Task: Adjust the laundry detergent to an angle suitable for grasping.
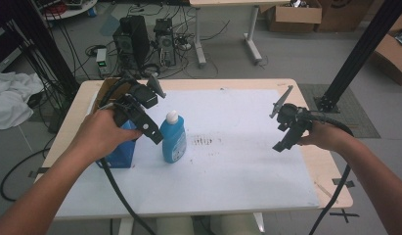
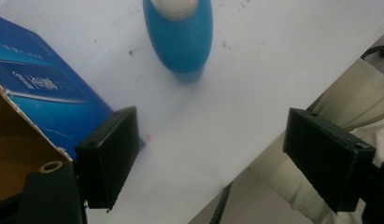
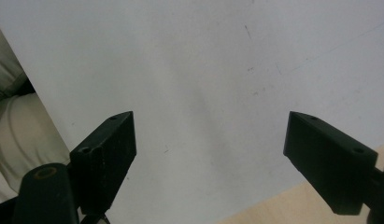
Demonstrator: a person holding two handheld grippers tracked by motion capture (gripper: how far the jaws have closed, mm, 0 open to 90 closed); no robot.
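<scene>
A blue bottle (image 1: 173,140) with a white cap stands upright on the white sheet (image 1: 228,171), left of centre. A blue cardboard box (image 1: 121,152) with an open top sits just left of it. My left gripper (image 1: 150,133) hovers above the box and beside the bottle, jaws open with nothing between them. In the left gripper view the bottle (image 2: 180,35) is ahead and the box (image 2: 45,98) lies at the left. My right gripper (image 1: 282,143) hangs over the sheet's right side, open and empty. The right gripper view looks down on bare sheet (image 3: 203,93).
A dark smudge (image 1: 203,141) marks the sheet near its middle. The wooden table (image 1: 321,161) edge shows past the sheet on the right. Beyond the table are computer towers (image 1: 135,39), cables, another table and cardboard boxes (image 1: 292,14). The person's legs (image 2: 348,107) are below the near edge.
</scene>
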